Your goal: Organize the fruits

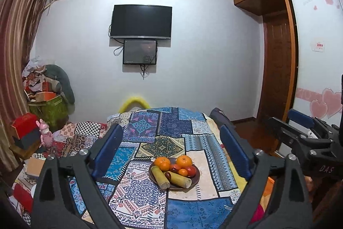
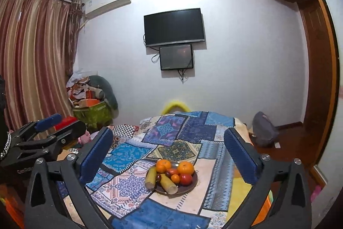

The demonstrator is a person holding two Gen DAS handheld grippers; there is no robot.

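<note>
Two grippers hang above the table with nothing between their pads: we hold the left gripper with jaws wide apart, and the right gripper likewise wide. Neither touches anything. All the fruit sits piled on one brown plate resting on the patchwork cloth, near the middle of the table. We see two large oranges at the back, a small orange, red fruits, dark dates and two cut cane pieces at the front.

Hazards, as we judge them:
- The round fruit is heaped, so lifting one piece may set its neighbours rolling off the plate.
- A smooth orange may slip from the pads if gripped off-centre.
- Pushing down could slide the plate on the loose cloth.
</note>
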